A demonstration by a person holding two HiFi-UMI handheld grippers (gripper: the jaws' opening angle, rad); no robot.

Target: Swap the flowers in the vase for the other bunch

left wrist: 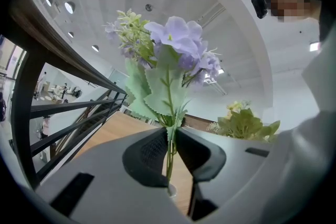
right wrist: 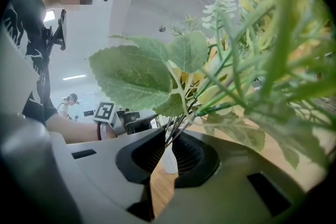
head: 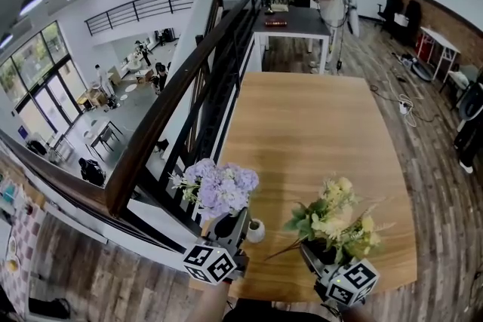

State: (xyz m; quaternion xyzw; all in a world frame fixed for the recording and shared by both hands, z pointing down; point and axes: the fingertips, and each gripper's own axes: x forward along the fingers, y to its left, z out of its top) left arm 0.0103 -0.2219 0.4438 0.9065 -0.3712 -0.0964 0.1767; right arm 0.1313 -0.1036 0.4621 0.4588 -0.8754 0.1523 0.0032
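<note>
Our left hand-held gripper pinches the purple bunch, our right hand-held gripper the yellow bunch; the vase stands on the counter.

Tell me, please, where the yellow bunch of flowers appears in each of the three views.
Head view: the yellow bunch is at lower right, just above the right tongs.
Left gripper view: the bunch is small, right of centre, beyond the jaws.
Right gripper view: the bunch fills the upper right, stems pinched in the tongs.
Shared landmark: the wooden table.
</note>
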